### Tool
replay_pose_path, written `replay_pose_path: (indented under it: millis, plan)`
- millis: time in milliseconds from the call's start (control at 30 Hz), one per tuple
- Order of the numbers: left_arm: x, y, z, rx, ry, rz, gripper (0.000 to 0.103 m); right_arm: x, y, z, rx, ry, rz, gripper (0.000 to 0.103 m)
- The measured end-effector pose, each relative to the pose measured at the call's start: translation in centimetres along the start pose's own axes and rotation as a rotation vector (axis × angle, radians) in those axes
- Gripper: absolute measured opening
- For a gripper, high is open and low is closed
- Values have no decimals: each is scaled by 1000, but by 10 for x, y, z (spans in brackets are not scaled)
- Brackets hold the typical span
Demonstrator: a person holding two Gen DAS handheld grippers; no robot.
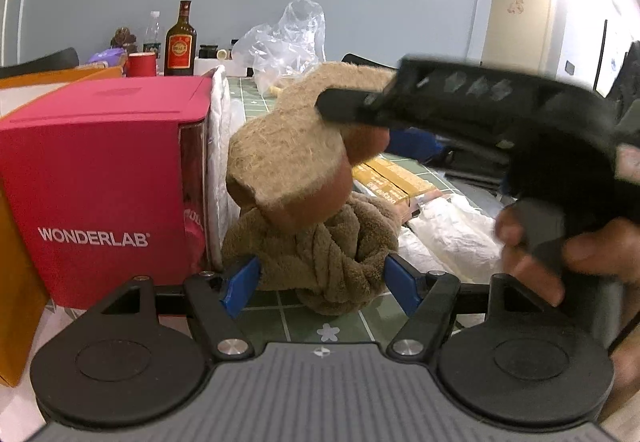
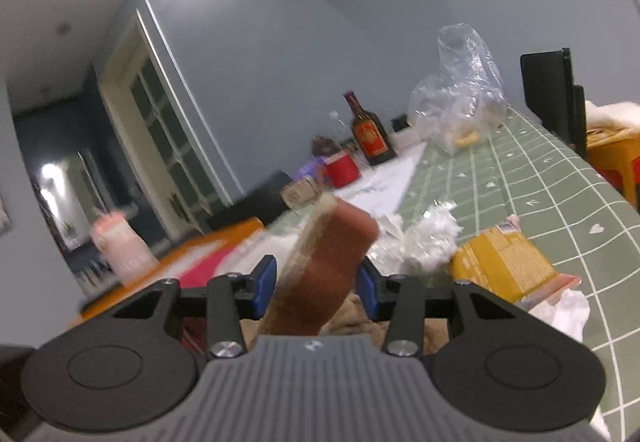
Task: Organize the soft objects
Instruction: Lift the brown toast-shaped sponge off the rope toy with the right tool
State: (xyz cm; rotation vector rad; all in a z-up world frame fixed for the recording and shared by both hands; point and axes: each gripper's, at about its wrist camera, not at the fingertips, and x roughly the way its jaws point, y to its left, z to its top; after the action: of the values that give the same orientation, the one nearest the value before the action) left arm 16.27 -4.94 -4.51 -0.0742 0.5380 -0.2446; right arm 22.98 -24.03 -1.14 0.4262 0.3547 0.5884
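Note:
A knotted brown towel (image 1: 320,258) lies on the green grid mat (image 1: 304,322). My left gripper (image 1: 320,282) has its blue pads on both sides of the towel, touching it. My right gripper (image 2: 316,282) is shut on a brown bread-shaped plush (image 2: 324,262) with a tan fuzzy face. In the left wrist view that plush (image 1: 288,153) hangs just above the towel, held from the right by the black right gripper body (image 1: 480,109).
A red WONDERLAB box (image 1: 100,181) stands left of the towel, with a white quilted pad (image 1: 220,161) beside it. A yellow packet (image 2: 504,262), crumpled white wrap (image 2: 432,230), a clear plastic bag (image 2: 460,101), a bottle (image 2: 366,133) and a red cup (image 2: 342,169) lie further back.

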Motion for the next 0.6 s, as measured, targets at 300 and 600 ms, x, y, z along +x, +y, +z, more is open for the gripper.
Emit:
replay_pose_path:
  millis: [300, 600]
  plan:
    - [2, 7, 0, -47, 16, -9, 79, 10, -4, 1, 75, 28, 30, 50]
    - [-2, 12, 0, -77, -45, -17, 84, -3, 9, -1, -24, -54, 50, 36]
